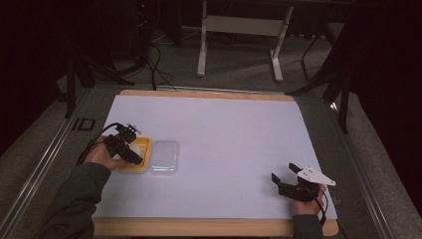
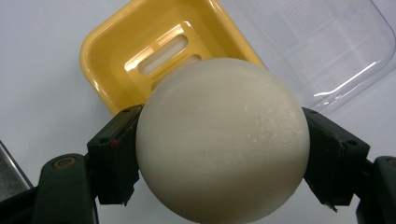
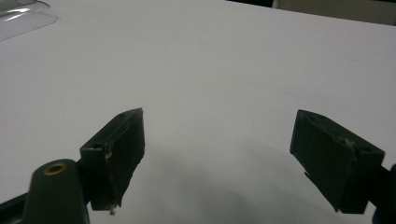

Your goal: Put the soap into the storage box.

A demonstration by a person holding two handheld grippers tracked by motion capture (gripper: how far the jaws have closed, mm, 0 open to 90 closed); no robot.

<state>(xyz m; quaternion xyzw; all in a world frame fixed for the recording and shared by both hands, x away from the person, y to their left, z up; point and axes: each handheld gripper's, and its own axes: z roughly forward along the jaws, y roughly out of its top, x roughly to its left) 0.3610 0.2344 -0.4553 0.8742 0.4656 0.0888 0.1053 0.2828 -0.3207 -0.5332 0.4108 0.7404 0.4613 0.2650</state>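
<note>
A rounded cream-white soap bar (image 2: 223, 140) sits clamped between the jaws of my left gripper (image 2: 223, 156), held just above a yellow soap dish (image 2: 107, 51) with slots in its floor. From above, the left gripper (image 1: 130, 152) hovers over the yellow soap dish (image 1: 142, 144) at the table's left. A clear plastic lid (image 1: 164, 157) lies flat right beside the dish; the clear lid (image 2: 336, 42) also shows past the soap. My right gripper (image 1: 284, 175) rests near the front right of the table, open, with nothing between its fingers (image 3: 116, 154).
A white sheet (image 1: 224, 134) covers the wooden tabletop (image 1: 199, 226). A person's sleeved left forearm (image 1: 74, 199) enters from the bottom left. Beyond the far edge stand desk legs (image 1: 201, 45) and loose cables (image 1: 154, 64) on the floor.
</note>
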